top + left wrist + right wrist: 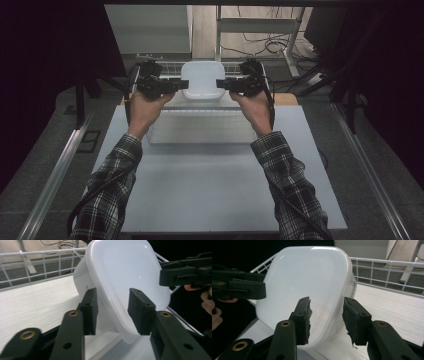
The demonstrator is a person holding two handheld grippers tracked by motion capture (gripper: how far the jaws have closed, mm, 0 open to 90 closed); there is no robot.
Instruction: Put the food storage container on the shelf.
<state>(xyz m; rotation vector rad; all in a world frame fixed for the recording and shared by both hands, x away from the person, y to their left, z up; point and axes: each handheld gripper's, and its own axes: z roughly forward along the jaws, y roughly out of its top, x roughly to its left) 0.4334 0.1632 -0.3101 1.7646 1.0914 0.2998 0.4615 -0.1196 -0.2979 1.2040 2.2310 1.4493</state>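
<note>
While both hands are up at the far end of the table, a white plastic container point(202, 80) with rounded corners sits between the two grippers, at a white wire rack point(172, 67) on the far edge. Seen from the high view its broad flat face is up toward the camera; can't tell if it rests on the rack or is lifted off. In the left gripper view the container point(125, 277) is tilted, with its rim running down between the jaws.

Left gripper point(181, 85) comes in from the container's left side. Jaws apart, one pad on each side of the rim edge; whether the pads point(90, 310) actually touch the plastic can't be told. Same gripper appears at the left of the right gripper view point(247, 286), at the container's edge.

Right gripper point(222, 84) mirrors it on the container's right side. Jaws apart, astride the container's point(307, 277) edge, contact unclear. Pads point(355, 320) look worn and ragged. It also shows in the left gripper view point(175, 273), at the top right, against the container's far edge.

Rack wires point(37, 262) run behind the container, over a pale surface. Nearer the person a pale flat tray point(200, 127) lies on the grey table point(210, 190). Left hand point(145, 107) and right hand point(255, 107) grip the tools, plaid sleeves point(112, 185) coming from the bottom. Cables trail on the floor point(265, 42) beyond the table.
</note>
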